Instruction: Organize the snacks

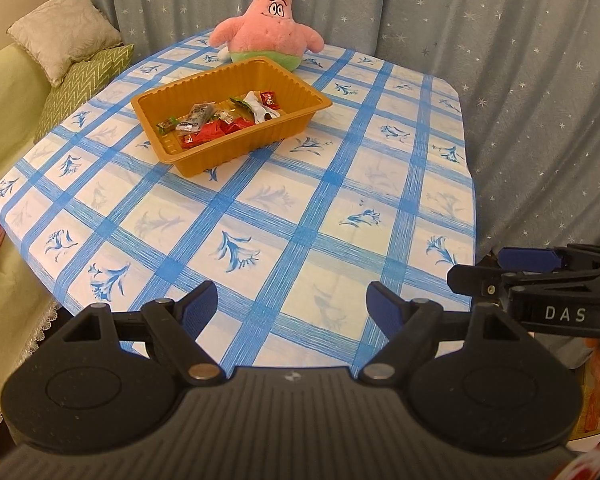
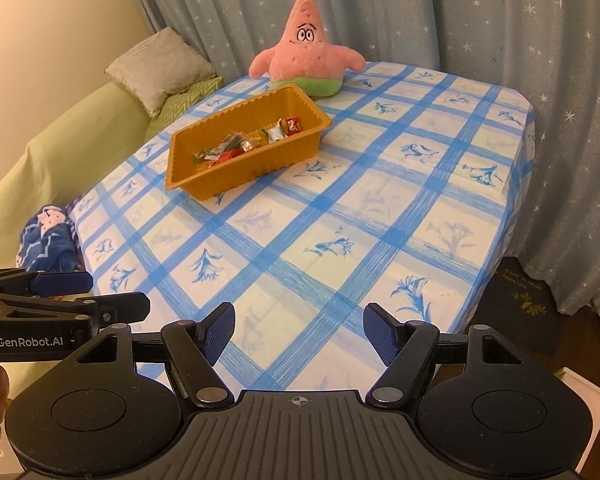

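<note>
An orange plastic tray (image 1: 296,120) (image 2: 256,168) stands on the table toward the far left. Several wrapped snacks (image 1: 224,118) (image 2: 246,144) lie inside it, red, green, silver and dark. My left gripper (image 1: 292,312) is open and empty above the table's near edge, well short of the tray. My right gripper (image 2: 299,334) is open and empty, also at the near edge. Each gripper shows in the other's view, the right one (image 1: 540,276) at the right, the left one (image 2: 56,300) at the left.
A blue-checked cloth covers the table (image 1: 340,216) (image 2: 380,208). A pink starfish plush (image 1: 268,24) (image 2: 306,56) sits behind the tray. A green sofa with cushions (image 1: 64,28) (image 2: 156,68) runs along the left. Star-patterned curtains (image 1: 500,40) hang behind.
</note>
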`<state>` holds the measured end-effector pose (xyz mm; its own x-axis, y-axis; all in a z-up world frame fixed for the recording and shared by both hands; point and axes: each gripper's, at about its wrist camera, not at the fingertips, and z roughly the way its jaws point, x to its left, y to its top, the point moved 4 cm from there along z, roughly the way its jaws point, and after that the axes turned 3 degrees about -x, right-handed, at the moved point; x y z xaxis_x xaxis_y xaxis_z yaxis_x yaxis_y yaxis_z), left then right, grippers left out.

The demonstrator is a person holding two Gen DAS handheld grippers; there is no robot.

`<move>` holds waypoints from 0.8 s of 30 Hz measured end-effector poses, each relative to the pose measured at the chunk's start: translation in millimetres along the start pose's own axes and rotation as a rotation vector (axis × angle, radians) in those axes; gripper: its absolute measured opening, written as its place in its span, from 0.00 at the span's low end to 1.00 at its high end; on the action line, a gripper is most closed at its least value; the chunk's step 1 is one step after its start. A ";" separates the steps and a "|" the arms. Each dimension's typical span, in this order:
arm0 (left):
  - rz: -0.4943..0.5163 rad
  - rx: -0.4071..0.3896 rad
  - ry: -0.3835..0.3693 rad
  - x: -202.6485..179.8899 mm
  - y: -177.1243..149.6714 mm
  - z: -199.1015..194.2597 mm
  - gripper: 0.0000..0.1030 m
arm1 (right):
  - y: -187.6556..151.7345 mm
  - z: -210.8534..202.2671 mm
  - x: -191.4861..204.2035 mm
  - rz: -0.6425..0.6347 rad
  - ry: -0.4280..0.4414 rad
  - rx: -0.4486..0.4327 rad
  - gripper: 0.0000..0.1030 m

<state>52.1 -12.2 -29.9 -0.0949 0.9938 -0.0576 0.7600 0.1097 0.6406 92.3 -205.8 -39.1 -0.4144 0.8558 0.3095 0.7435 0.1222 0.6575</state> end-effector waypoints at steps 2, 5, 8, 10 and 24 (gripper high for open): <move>0.000 0.000 0.000 -0.5 -0.6 -0.6 0.78 | 0.0 0.2 0.1 -0.001 -0.001 0.001 0.69; -0.001 -0.001 0.000 0.4 -0.1 0.1 0.78 | -0.6 -0.1 0.9 -0.002 0.000 0.000 0.69; -0.002 -0.002 0.001 0.5 -0.5 -0.2 0.78 | -1.2 -0.9 3.8 -0.007 0.000 0.001 0.69; -0.004 -0.004 0.002 0.4 -1.7 -2.0 0.78 | -0.5 -0.5 5.4 -0.010 0.001 0.001 0.69; -0.006 -0.005 0.001 3.4 -1.2 -3.8 0.78 | -0.4 0.5 7.3 -0.011 0.001 0.002 0.69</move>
<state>48.4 -9.0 -28.0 -0.1000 0.9931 -0.0607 0.7560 0.1155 0.6442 89.3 -199.3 -37.4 -0.4233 0.8537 0.3033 0.7398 0.1324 0.6597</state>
